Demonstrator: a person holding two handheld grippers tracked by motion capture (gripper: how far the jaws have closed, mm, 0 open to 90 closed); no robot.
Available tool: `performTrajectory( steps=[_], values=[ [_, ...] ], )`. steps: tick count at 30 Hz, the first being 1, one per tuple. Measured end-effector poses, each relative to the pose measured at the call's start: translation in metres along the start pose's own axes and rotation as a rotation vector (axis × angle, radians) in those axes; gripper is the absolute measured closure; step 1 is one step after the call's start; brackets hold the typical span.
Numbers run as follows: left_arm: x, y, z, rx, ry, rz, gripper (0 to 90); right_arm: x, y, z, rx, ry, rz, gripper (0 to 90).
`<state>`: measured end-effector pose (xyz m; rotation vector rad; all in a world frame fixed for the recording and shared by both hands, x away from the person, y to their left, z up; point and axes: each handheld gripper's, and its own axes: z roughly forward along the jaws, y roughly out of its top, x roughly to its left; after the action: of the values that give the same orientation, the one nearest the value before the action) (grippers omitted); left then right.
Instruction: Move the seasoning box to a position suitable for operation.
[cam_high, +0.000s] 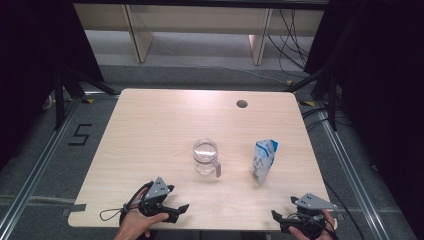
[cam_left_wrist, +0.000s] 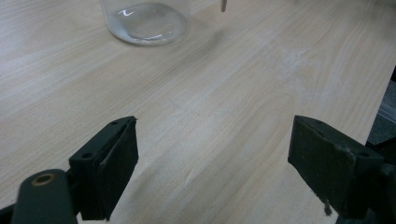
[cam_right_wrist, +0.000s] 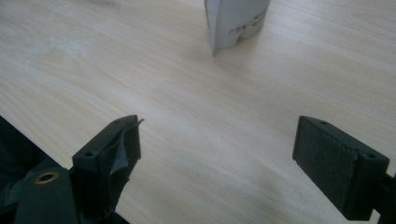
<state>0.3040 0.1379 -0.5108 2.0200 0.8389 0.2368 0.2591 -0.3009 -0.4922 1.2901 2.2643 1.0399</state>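
Observation:
A clear glass pitcher (cam_high: 206, 156) with a handle stands near the middle of the wooden table (cam_high: 150, 130); its base (cam_left_wrist: 144, 21) shows at the top of the left gripper view. To its right stands a white and blue pouch (cam_high: 263, 160), whose bottom (cam_right_wrist: 236, 21) shows at the top of the right gripper view. My left gripper (cam_high: 181, 212) rests open near the front left edge, pointing right, with bare wood between its jaws (cam_left_wrist: 212, 158). My right gripper (cam_high: 277, 217) sits open at the front right edge, below the pouch, nothing between its jaws (cam_right_wrist: 217, 158).
A round cable hole (cam_high: 242, 104) lies near the table's far edge. Dark curtains flank both sides. Cables run over the floor behind on the right, and wooden furniture legs (cam_high: 140, 35) stand beyond the table. A "5" mark (cam_high: 80, 135) is on the floor at left.

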Motion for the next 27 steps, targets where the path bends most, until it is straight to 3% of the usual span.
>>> performTrajectory(
  steps=[6,8,10,16,17,18,19,22,23,24,25,26,27],
  values=[
    [0.000,0.002,-0.002,-0.004,-0.002,0.031,15.1,0.002,0.000,0.003,0.002,-0.003,-0.011,16.2],
    [-0.002,0.004,-0.003,-0.005,0.001,0.015,15.1,0.001,0.000,0.002,0.004,-0.020,-0.023,16.2],
    [-0.003,0.006,-0.003,-0.023,0.000,0.013,15.0,0.001,0.000,0.004,-0.002,-0.008,-0.019,16.2],
    [-0.007,0.020,-0.004,-0.050,0.003,0.027,17.5,0.000,-0.001,0.006,0.005,-0.002,-0.008,16.5],
    [-0.008,0.023,-0.005,-0.049,0.007,0.041,20.5,-0.001,-0.001,0.006,0.007,0.003,-0.019,16.6],
    [-0.010,0.026,-0.003,-0.062,-0.007,0.016,23.8,-0.002,-0.001,0.007,0.010,0.025,-0.020,16.6],
    [-0.011,0.029,-0.002,-0.064,-0.012,0.045,27.1,-0.002,-0.001,0.006,0.022,0.035,-0.011,16.7],
    [-0.016,0.034,0.000,-0.062,-0.006,0.057,35.8,-0.003,-0.001,0.006,0.021,0.030,-0.026,16.9],
    [-0.022,0.038,0.005,-0.079,-0.023,0.071,44.2,-0.003,-0.001,0.005,0.020,0.024,-0.023,17.2],
    [-0.024,0.041,0.006,-0.080,-0.024,0.093,49.2,-0.004,0.000,0.006,0.025,0.051,-0.021,17.5],
    [-0.024,0.041,0.006,-0.080,-0.024,0.093,54.3,-0.004,-0.001,0.006,0.024,0.051,-0.024,17.6],
    [-0.027,0.049,0.010,-0.105,-0.030,0.104,60.0,-0.003,-0.001,0.005,0.013,-0.008,-0.031,17.7],
    [-0.027,0.049,0.010,-0.105,-0.030,0.104,64.3,-0.003,-0.001,0.005,0.011,-0.006,-0.028,17.8]
  ],
)
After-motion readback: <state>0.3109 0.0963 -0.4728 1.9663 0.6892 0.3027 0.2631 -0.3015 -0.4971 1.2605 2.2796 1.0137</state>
